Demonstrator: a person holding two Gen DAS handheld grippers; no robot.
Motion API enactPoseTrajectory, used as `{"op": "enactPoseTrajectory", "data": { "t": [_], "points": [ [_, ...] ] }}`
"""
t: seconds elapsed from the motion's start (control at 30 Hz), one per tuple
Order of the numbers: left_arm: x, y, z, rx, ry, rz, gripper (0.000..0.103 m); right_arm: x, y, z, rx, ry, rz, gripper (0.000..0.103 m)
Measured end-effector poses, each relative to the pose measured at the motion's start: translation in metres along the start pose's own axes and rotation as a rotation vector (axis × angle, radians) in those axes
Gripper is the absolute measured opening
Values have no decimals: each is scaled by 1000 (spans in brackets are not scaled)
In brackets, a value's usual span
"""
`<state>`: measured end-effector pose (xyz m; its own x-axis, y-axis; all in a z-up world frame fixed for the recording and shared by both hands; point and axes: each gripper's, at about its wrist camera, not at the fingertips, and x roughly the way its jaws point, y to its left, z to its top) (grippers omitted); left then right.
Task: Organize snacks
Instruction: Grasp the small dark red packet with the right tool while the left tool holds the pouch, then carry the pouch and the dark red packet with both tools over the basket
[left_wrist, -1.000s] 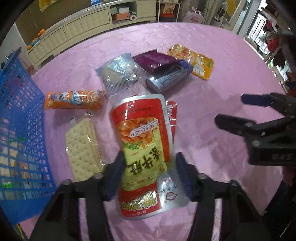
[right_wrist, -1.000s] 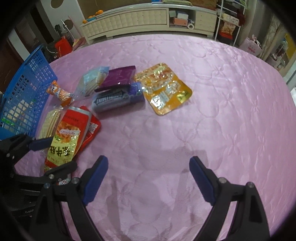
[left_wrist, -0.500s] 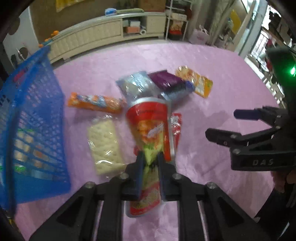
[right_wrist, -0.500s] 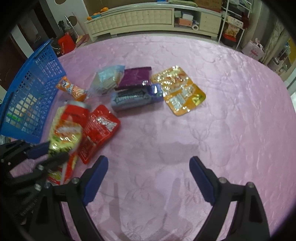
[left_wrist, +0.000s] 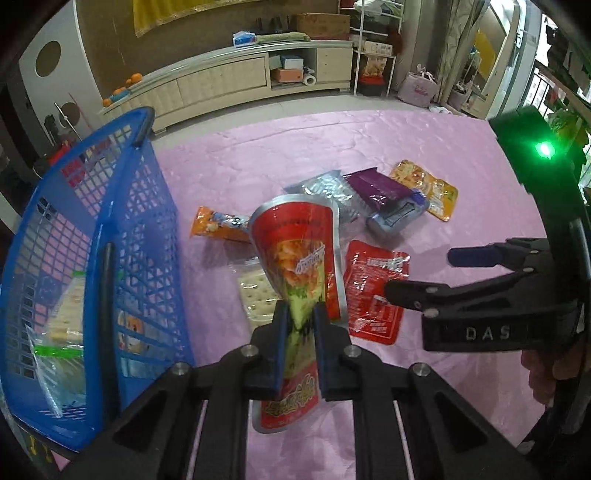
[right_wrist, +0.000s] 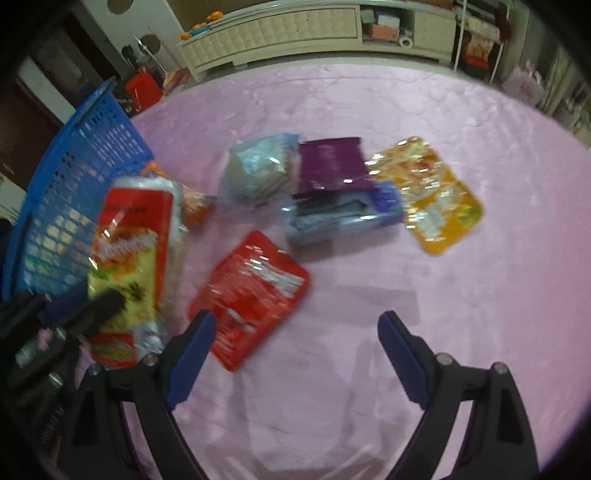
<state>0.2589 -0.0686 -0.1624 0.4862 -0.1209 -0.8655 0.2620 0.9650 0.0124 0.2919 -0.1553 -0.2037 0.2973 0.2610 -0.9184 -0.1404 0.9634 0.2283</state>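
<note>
My left gripper (left_wrist: 299, 314) is shut on a tall red and yellow snack bag (left_wrist: 299, 254) and holds it lifted above the pink table, right of the blue mesh basket (left_wrist: 122, 236); the held bag also shows in the right wrist view (right_wrist: 129, 254). Several snacks lie on the table: a small red pouch (left_wrist: 373, 291), a cracker pack (left_wrist: 255, 295), an orange wrapper (left_wrist: 218, 225), a silver bag (left_wrist: 325, 188), a purple pack (left_wrist: 376, 186), a grey-blue pack (left_wrist: 399, 216) and a yellow-orange pouch (left_wrist: 428, 188). My right gripper (right_wrist: 295, 336) is open and empty, near the red pouch (right_wrist: 251, 295).
The basket (right_wrist: 77, 177) holds several packs and stands at the table's left edge. The pink cloth (right_wrist: 461, 295) spreads to the right. A cream cabinet (left_wrist: 229, 81) stands beyond the far edge.
My left gripper closed on the red and yellow bag and lifted it off the table toward the basket side, uncovering the small red pouch. The right gripper stayed open.
</note>
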Motion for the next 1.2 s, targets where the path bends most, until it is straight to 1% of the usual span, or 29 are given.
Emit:
{"op": "enactPoseTrajectory", "data": {
  "t": [0.03, 0.07, 0.13, 0.17, 0.23, 0.27, 0.37, 0.43, 0.5, 0.53, 0.57, 0.6, 0.67, 0.7, 0.77, 0.87, 1.0, 1.2],
  "points": [
    [1, 2, 0, 1, 2, -1, 12, 3, 0, 2, 15, 10, 22, 85],
    [1, 3, 0, 3, 4, -1, 12, 7, 0, 4, 36, 22, 48, 80],
    [2, 2, 0, 11, 4, -5, 12, 16, -2, 8, 75, 55, 76, 77],
    [5, 1, 1, 10, 6, -12, 12, 15, -2, 10, 83, 37, 71, 71],
    [8, 0, 3, 7, 12, -26, 12, 17, 0, 15, 72, 47, 73, 66],
    [14, -2, 3, 11, 17, -33, 12, 17, 4, 18, 66, 45, 68, 61],
    [19, -4, 1, 10, 31, -49, 12, 17, 13, 19, 20, 54, 49, 59],
    [24, -4, 0, 6, 42, -62, 12, 19, 17, 17, 12, 51, 44, 54],
    [28, -4, -2, -5, 56, -80, 12, 20, 15, 18, 32, 53, 65, 28],
    [29, -4, -2, -5, 59, -76, 12, 21, 15, 19, 39, 56, 66, 23],
    [31, -4, -3, -5, 60, -72, 12, 22, 15, 20, 41, 56, 73, 11],
    [31, -3, -4, -8, 60, -73, 12, 23, 15, 20, 41, 57, 87, 6],
    [29, -2, -4, -17, 58, -84, 12, 23, 14, 18, 41, 37, 96, 2],
    [27, -1, -5, -18, 54, -88, 12, 22, 13, 17, 42, 17, 105, 2],
    [24, -2, -5, -11, 49, -85, 12, 15, 11, 15, 40, -11, 95, 2],
    [20, 0, -5, -25, 44, -77, 12, 4, 12, 10, 8, -46, 98, 1],
    [6, 3, -5, -45, 18, -82, 12, -21, 19, 6, -81, -107, 49, 1],
    [-27, 6, -6, -62, -47, -88, 12, -59, 35, 0, -179, -180, -1, 1]
  ]
}}
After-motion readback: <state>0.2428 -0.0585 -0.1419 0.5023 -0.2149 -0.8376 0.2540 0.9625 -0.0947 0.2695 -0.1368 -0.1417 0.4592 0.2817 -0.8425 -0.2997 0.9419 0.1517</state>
